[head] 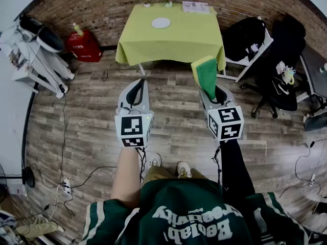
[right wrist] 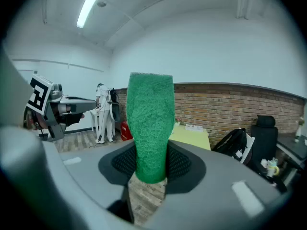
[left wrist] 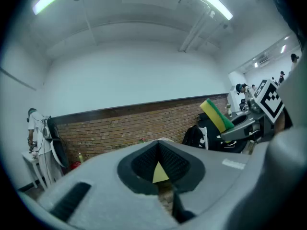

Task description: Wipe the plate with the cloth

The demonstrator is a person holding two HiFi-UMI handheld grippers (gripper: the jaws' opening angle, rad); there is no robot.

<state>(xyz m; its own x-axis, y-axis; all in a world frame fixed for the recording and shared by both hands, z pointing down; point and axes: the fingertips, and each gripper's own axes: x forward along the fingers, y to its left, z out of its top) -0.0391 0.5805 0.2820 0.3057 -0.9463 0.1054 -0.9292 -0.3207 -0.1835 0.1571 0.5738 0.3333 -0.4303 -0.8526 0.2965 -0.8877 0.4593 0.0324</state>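
Both grippers are held out level in front of me, side by side and apart, each with its marker cube nearest my body.

Left gripper (head: 136, 87): jaws together, nothing between the pads. Through the small gap ahead of them I see only a sliver of yellow-green.

Right gripper (right wrist: 150, 172): jaws clamped on the cloth (right wrist: 151, 123). It is a thick pad, with a green scouring face toward the camera and a yellow layer behind it, as the head view shows. The pads grip its lower end. The rest stands up and forward out of the jaws, leaning slightly toward the left gripper.

Below both sets of jaws is the wooden floor (head: 173, 116), with cables trailing across it to the left of the left jaws.

Well ahead of both jaws stands the table (head: 194, 42), covered in a yellow-green cloth. The plate (head: 161, 23) is white and round. It lies flat near the middle of the tabletop, far from either gripper and roughly between their two lines of aim.

Left of the table and further from the left jaws sits a red crate (head: 83, 47). Right of the table, beyond the right jaws, are black office chairs (head: 278, 60).

Behind everything runs the brick wall (head: 102, 4).
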